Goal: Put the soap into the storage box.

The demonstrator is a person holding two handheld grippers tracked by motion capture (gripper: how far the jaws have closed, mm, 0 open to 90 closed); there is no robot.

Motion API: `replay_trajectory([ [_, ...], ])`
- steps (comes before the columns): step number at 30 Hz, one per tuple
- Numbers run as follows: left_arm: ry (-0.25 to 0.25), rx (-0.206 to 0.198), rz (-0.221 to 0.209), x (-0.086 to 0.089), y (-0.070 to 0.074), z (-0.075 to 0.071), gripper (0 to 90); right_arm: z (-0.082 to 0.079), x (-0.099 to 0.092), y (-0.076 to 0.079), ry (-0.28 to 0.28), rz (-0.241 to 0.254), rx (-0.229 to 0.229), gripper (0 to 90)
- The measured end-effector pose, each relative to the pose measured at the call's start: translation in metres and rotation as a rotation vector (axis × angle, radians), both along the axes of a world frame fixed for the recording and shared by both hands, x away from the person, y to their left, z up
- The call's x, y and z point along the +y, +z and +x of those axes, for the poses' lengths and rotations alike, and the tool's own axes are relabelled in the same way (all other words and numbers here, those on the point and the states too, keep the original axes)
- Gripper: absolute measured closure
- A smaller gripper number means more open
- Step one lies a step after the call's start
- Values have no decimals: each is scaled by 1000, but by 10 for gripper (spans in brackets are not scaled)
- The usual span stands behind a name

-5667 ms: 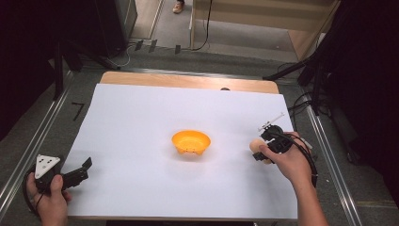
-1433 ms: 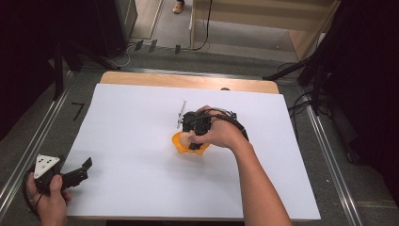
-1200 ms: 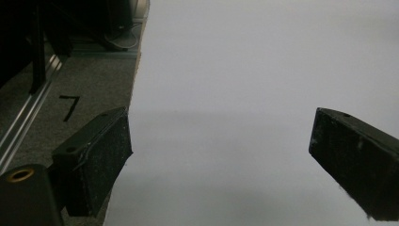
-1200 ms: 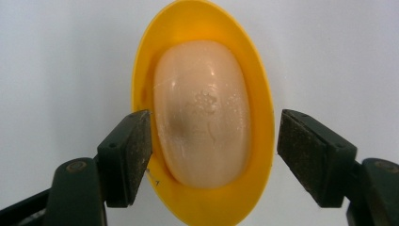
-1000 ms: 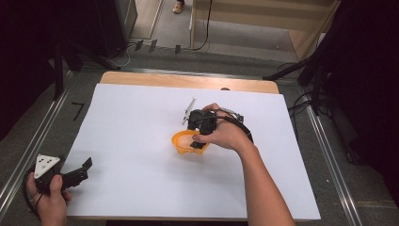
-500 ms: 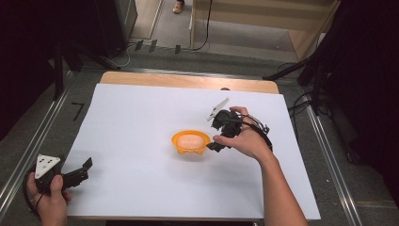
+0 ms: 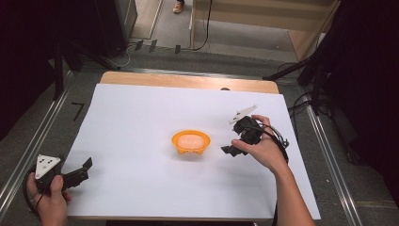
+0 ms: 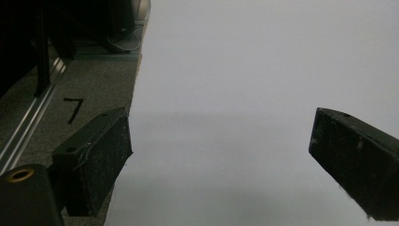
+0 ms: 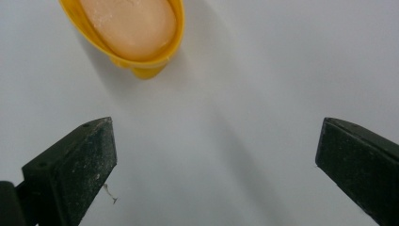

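Observation:
An orange bowl (image 7: 176, 140) stands at the middle of the white sheet, and a pale peach rounded lump (image 7: 190, 140) lies in it. My right gripper (image 7: 229, 149) hovers just right of the bowl, apart from it. Its jaws have just been opening and stand wide with nothing between them. In the right gripper view (image 9: 216, 169) the bowl (image 9: 175, 33) and the lump (image 9: 131, 23) sit at the top left, beyond the jaws. My left gripper (image 7: 84, 170) rests at the sheet's front left corner, open and empty, and faces bare sheet in the left gripper view (image 8: 221, 165).
The white sheet (image 7: 141, 113) covers most of the table, with a wooden strip (image 7: 188, 81) bare along the far edge. Grey carpet and metal rails (image 7: 331, 169) run along both sides. Cables lie past the right rail.
My right gripper was at the bowl with its jaws nearly closed; it has opened and moved right, leaving the peach lump in the bowl. The left gripper has stayed put.

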State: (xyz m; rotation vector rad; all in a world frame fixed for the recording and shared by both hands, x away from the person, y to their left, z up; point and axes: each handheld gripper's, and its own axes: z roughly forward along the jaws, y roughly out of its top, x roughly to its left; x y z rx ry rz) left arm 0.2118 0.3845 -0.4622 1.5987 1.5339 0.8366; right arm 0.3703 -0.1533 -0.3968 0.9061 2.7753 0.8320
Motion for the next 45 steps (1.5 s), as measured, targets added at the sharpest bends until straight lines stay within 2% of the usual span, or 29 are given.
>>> replay_trajectory([
  [6, -1, -2, 0, 0, 0, 0, 68, -13, -25, -14, -55, 22, 5, 0],
  [9, -1, -1, -1, 0, 0, 0, 68, -19, -33, -19, -89, 0, -6, 0],
  [11, -1, -1, -1, 0, 0, 0, 68, -21, -37, -20, -99, 5, -8, 0],
  [12, 0, -2, 0, 0, 0, 0, 68, -24, -44, -23, -133, 10, -13, 0],
  [20, 0, -2, -1, 0, 0, 0, 68, -39, -68, -34, -198, 43, -9, 0],
  [23, 0, -2, 0, 0, 0, 0, 68, -42, -73, -36, -206, 51, -22, 0],
  [27, 0, -1, 0, 0, 0, 0, 68, -53, -88, -45, -247, 81, -48, 0],
  [31, 2, 1, 1, 0, 0, 0, 68, -58, -97, -50, -278, 88, -48, 0],
  [32, 2, 0, 3, 0, 0, 0, 68, -62, -105, -53, -301, 100, -60, 0],
  [36, 1, -1, 0, 0, 0, 0, 68, -68, -114, -56, -333, 121, -66, 0],
  [37, 3, -2, 2, 0, 0, 0, 68, -72, -121, -59, -351, 137, -77, 0],
  [42, 4, -1, 3, 0, 0, 0, 68, -82, -134, -66, -373, 158, -93, 0],
  [45, 4, -1, 3, 0, 0, 0, 68, -91, -142, -71, -400, 180, -118, 0],
])
